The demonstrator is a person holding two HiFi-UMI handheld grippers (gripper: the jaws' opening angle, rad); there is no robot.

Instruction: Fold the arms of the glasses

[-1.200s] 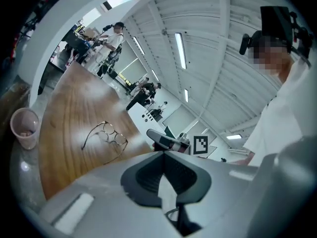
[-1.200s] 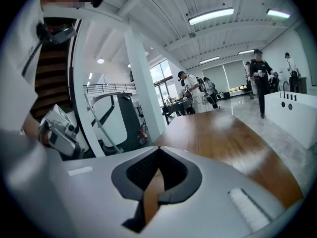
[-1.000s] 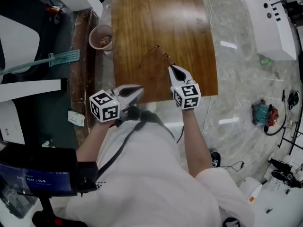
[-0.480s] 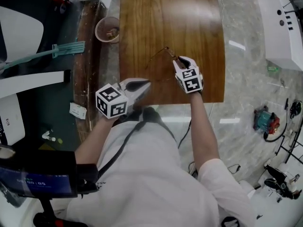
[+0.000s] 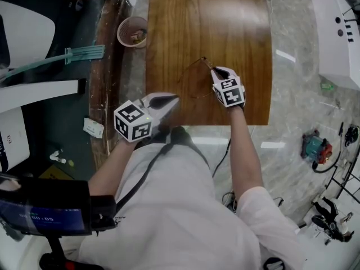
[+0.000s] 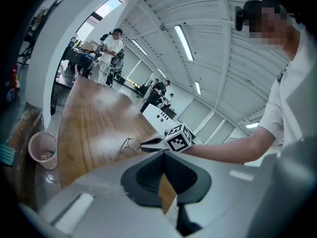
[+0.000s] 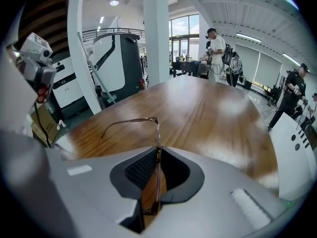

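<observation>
Right gripper (image 5: 218,71) is clamped on the glasses (image 7: 130,122), with one arm stretched ahead-left of it. Both are shifted slightly forward since earlier. Left gripper (image 5: 170,100) is kept nearly closed and empty.

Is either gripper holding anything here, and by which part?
The right gripper holds the glasses by the front frame, edge-on between its jaws. The left gripper holds nothing.

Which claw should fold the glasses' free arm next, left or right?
Left. The right claw is shut on the glasses, so it is busy holding them. Their open arm points toward the left side, where the left claw holds nothing, by the table's near edge.
</observation>
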